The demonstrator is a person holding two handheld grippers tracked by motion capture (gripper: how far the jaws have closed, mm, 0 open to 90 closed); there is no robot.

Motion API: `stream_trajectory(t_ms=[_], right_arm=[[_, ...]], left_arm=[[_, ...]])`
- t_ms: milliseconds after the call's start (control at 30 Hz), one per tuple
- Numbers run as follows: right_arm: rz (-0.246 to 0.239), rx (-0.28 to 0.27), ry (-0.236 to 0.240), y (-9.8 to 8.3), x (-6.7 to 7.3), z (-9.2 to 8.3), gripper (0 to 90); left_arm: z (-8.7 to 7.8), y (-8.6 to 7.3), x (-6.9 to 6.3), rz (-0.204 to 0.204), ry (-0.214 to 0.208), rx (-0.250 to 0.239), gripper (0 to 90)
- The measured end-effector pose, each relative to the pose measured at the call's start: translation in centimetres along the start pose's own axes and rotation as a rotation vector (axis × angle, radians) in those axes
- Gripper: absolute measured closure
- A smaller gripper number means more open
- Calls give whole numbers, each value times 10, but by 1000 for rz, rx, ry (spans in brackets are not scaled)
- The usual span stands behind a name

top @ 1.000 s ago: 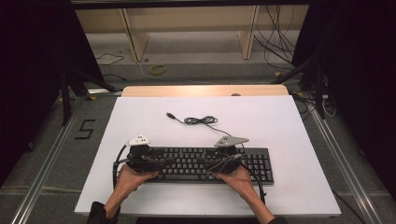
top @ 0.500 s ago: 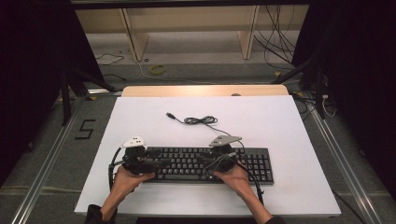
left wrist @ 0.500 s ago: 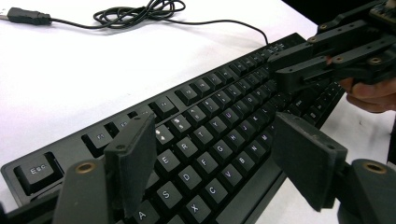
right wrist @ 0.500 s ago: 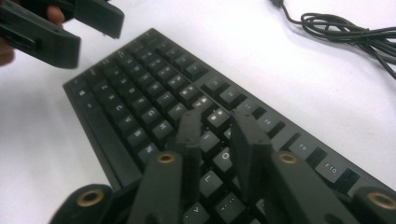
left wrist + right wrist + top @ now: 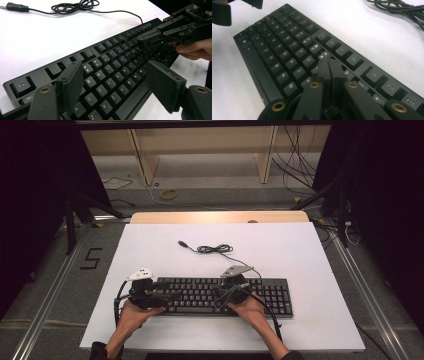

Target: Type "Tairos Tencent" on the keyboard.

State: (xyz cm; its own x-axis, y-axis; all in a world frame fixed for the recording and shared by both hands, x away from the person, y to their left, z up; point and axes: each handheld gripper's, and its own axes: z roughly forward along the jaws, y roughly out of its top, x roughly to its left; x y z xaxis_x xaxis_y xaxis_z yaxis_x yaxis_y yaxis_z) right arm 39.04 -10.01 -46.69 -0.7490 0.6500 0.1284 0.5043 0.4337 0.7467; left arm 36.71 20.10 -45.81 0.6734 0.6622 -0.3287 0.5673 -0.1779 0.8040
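Observation:
A black keyboard point(image 5: 260, 292) lies across the near half of the white table top point(image 5: 300, 250), its cable point(image 5: 212, 249) coiled behind it and ending in a USB plug point(image 5: 183, 243). My left gripper point(image 5: 113, 72) is open and low over the keyboard's point(image 5: 110, 62) left end, its jaws spread wide above the letter keys. My right gripper point(image 5: 328, 62) has just been closing. Its jaws now meet with nothing between them, tips just over the keys near the keyboard's point(image 5: 287, 50) middle. From the left gripper view, the right gripper point(image 5: 142, 41) points at the upper key rows.
The coiled cable point(image 5: 72, 5) lies on bare white table beyond the keyboard. A wooden strip point(image 5: 220, 216) borders the table's far edge. Metal rails run along both sides on the floor, with a "5" mark point(image 5: 91, 258) to the left. Dark stands and loose wires sit at the back.
Both hands have edged slightly to the left along the keyboard. The right gripper's jaws have drawn together. The keyboard and cable have stayed where they were.

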Motion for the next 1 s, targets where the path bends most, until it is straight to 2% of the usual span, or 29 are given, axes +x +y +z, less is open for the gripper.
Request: stream_trajectory(t_ms=[767, 900, 1000], right_arm=[[4, 48, -9, -2, -1, 11, 900], [-1, 62, -19, -3, 0, 14, 900], [-21, 69, -29, -2, 2, 14, 900]], left_arm=[[-3, -4, 4, -10, 14, 2, 301], [-5, -3, 5, -15, 17, -6, 303], [-5, -3, 5, -13, 20, -3, 304]])
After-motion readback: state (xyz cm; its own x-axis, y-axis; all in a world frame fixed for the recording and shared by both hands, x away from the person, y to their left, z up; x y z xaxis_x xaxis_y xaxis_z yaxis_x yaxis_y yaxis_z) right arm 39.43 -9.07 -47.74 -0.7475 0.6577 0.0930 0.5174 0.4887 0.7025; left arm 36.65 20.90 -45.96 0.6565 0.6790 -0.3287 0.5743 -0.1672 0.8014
